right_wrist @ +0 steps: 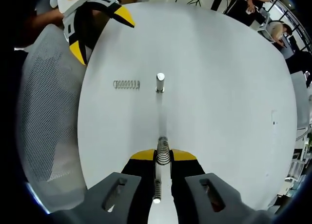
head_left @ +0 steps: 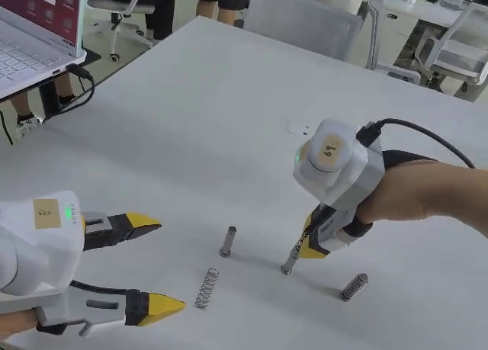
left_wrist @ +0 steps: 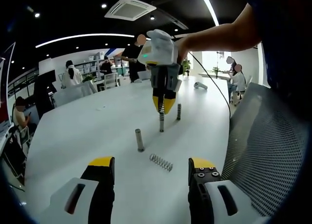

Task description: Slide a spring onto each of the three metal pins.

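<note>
right tool [head_left: 310, 248] pinches a spring [right_wrist: 164, 155] threaded over the standing middle pin [head_left: 288, 267]; left tool [head_left: 166, 265] is spread, hovering beside a loose spring [head_left: 207, 287] and a bare pin [head_left: 228, 242] on the tabletop [head_left: 229, 136]. i judge the slide goes best with the spring held in line with the pin, pushed straight down, grip light so coils do not bind.

A bare metal pin [head_left: 228, 242] stands upright on the white table [head_left: 191, 136], and a loose coil spring [head_left: 207, 287] lies flat just in front of it. To its right stands a second pin [head_left: 288, 264], with a spring [right_wrist: 164, 151] around its shaft, pinched between the jaws of the right gripper [head_left: 309, 249]. Further right, a third spring [head_left: 354, 286] stands on end, apparently sleeved over its pin.
</note>
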### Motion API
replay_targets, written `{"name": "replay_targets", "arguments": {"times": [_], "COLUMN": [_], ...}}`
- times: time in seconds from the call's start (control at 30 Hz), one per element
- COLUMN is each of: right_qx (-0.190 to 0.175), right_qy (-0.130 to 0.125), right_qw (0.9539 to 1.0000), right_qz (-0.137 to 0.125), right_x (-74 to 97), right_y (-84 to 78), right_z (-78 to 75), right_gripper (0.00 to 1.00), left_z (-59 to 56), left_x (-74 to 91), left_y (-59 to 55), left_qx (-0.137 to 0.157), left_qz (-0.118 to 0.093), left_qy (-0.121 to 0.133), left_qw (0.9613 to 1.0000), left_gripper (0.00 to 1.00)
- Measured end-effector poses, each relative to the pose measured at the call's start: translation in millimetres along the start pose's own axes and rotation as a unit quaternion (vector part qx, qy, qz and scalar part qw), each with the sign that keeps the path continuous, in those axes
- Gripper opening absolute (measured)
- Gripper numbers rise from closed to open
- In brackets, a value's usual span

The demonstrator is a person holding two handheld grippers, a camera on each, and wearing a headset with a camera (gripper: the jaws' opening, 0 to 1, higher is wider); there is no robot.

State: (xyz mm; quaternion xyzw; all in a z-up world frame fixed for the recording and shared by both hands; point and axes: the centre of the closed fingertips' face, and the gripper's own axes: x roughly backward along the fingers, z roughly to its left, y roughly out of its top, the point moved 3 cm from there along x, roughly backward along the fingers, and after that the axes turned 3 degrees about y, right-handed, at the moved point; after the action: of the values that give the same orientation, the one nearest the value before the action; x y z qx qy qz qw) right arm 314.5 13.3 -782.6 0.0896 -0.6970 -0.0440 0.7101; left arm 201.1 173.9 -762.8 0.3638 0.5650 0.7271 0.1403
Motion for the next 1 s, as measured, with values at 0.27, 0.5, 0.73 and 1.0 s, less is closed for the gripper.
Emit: {"name": "replay_targets", "arguments": {"times": [0.27, 0.5, 0.73, 1.0], "right_qx": [-0.009, -0.011, -0.013, -0.011], "right_qy": [0.009, 0.013, 0.015, 0.016], "right_qw": [0.9999, 0.9998, 0.9997, 0.9998], "right_qz": [0.001, 0.006, 0.012, 0.008], "right_x": [-14.4, -23.4, -29.9, -30.9], "right_y": [-1.7, -1.2, -1.7, -0.5], "right_z": [2.2, 3.3, 5.7, 6.4], "right_gripper": [0.08, 0.08, 0.09, 0.09], "left_z": [-2.7, -2.7, -1.2, -1.7], "left_x": [-4.0, -6.3, -4.6, -5.2], "left_y": [-1.9, -3.2, -5.0, -5.9], "left_qx": [0.001, 0.003, 0.005, 0.006], "left_qz": [0.001, 0.001, 0.002, 0.003], "left_qy": [-0.003, -0.004, -0.004, -0.006], "left_qw": [1.0, 1.0, 1.0, 1.0], "left_gripper": [0.56, 0.55, 0.54, 0.53]}}
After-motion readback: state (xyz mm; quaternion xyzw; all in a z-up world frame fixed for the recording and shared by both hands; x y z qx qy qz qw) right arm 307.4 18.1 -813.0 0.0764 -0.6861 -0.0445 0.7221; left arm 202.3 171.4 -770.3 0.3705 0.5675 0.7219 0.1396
